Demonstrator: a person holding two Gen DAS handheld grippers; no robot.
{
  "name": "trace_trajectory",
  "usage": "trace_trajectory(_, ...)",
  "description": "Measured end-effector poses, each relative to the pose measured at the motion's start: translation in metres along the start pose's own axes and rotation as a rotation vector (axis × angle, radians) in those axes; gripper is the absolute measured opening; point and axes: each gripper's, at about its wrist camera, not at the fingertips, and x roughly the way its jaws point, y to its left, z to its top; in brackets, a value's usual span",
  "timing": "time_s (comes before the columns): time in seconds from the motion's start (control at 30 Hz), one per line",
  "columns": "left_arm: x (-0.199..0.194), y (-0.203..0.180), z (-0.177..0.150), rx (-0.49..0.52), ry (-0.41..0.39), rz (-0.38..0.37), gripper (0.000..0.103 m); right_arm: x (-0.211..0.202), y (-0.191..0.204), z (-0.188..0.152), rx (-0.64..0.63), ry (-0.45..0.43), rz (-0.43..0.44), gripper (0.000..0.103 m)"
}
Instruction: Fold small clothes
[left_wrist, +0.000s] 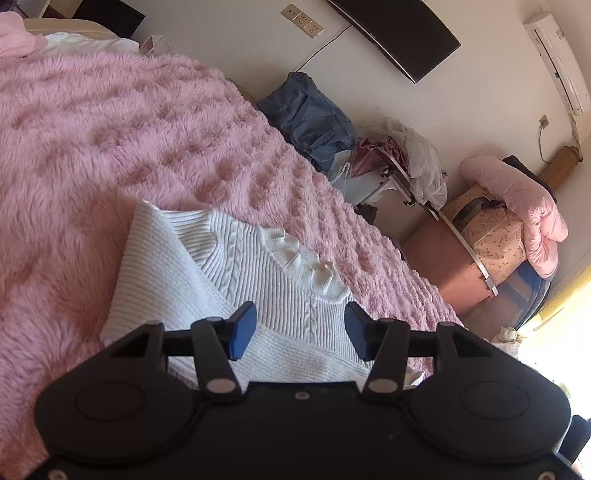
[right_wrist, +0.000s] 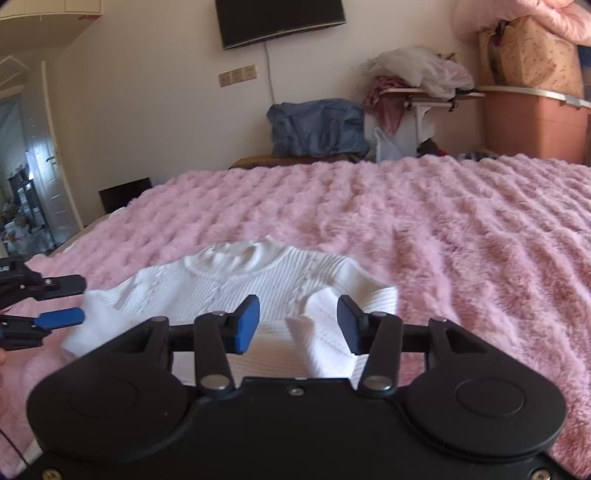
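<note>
A small white knit sweater (left_wrist: 229, 266) with a ruffled collar lies on the pink fluffy blanket (left_wrist: 110, 129), its sleeves folded in over the body. My left gripper (left_wrist: 300, 330) is open and empty just above the sweater's lower part. In the right wrist view the sweater (right_wrist: 240, 280) lies in front of my right gripper (right_wrist: 298, 324), which is open and empty above a folded sleeve. The left gripper also shows in the right wrist view (right_wrist: 70, 301) at the sweater's left edge, jaws apart.
The blanket (right_wrist: 443, 221) covers the whole bed. Beyond the bed's far edge stand a blue bag (right_wrist: 317, 125), a small table with heaped clothes (right_wrist: 417, 81), a brown bin (right_wrist: 532, 125) and a wall TV (right_wrist: 280, 20). A doorway (right_wrist: 22, 177) is at left.
</note>
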Motion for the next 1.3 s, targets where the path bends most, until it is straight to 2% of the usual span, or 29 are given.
trace_trajectory(0.13, 0.006, 0.002, -0.002, -0.010, 0.024, -0.001, 0.054, 0.010, -0.015, -0.008, 0.127, 0.013, -0.084, 0.043)
trace_trajectory(0.2, 0.007, 0.002, -0.004, -0.007, 0.032, -0.002, 0.054, 0.008, -0.017, -0.012, 0.139, -0.010, -0.084, 0.043)
trace_trajectory(0.3, 0.009, 0.005, -0.008, 0.000, 0.043, 0.003, 0.054, 0.002, 0.000, -0.017, 0.016, -0.010, -0.013, 0.043)
trace_trajectory(0.37, 0.012, 0.008, -0.008, -0.004, 0.046, 0.009, 0.054, 0.002, 0.017, -0.021, -0.115, -0.003, -0.040, 0.051)
trace_trajectory(0.47, 0.013, 0.013, -0.008, -0.014, 0.042, 0.022, 0.054, 0.012, 0.031, -0.025, -0.221, 0.012, -0.127, 0.051)
trace_trajectory(0.5, 0.014, 0.014, -0.008, -0.019, 0.044, 0.029, 0.055, 0.016, 0.030, -0.024, -0.218, 0.019, -0.172, 0.049)
trace_trajectory(0.53, 0.014, 0.016, -0.008, -0.021, 0.046, 0.032, 0.055, 0.020, 0.025, -0.021, -0.188, 0.043, -0.183, 0.024)
trace_trajectory(0.57, 0.014, 0.017, -0.008, -0.024, 0.047, 0.036, 0.055, 0.024, 0.018, -0.017, -0.136, 0.081, -0.178, 0.008)
trace_trajectory(0.67, 0.012, 0.021, -0.008, -0.034, 0.046, 0.045, 0.055, 0.027, -0.004, -0.010, 0.044, 0.130, -0.131, 0.008)
trace_trajectory(0.8, 0.009, 0.025, -0.007, -0.046, 0.026, 0.058, 0.055, 0.014, -0.008, 0.005, 0.190, 0.060, 0.029, 0.008)
trace_trajectory(0.9, 0.007, 0.029, -0.007, -0.055, 0.013, 0.087, 0.055, 0.005, -0.009, 0.019, 0.329, -0.034, 0.203, 0.008)
trace_trajectory(1.0, 0.008, 0.033, -0.008, -0.073, 0.014, 0.100, 0.055, 0.008, -0.021, 0.015, 0.460, -0.075, 0.274, 0.008)
trace_trajectory(1.07, 0.009, 0.032, -0.008, -0.069, 0.014, 0.102, 0.055, 0.025, -0.035, 0.002, 0.533, 0.003, 0.214, 0.008)
trace_trajectory(1.17, 0.010, 0.030, -0.009, -0.060, 0.015, 0.100, 0.055, 0.042, -0.050, -0.022, 0.501, 0.114, 0.025, 0.008)
trace_trajectory(1.23, 0.012, 0.031, -0.011, -0.061, 0.018, 0.101, 0.055, 0.036, -0.058, -0.033, 0.503, 0.114, 0.002, 0.008)
trace_trajectory(1.3, 0.014, 0.031, -0.012, -0.068, 0.025, 0.101, 0.055, 0.028, -0.054, -0.032, 0.438, 0.093, -0.040, 0.008)
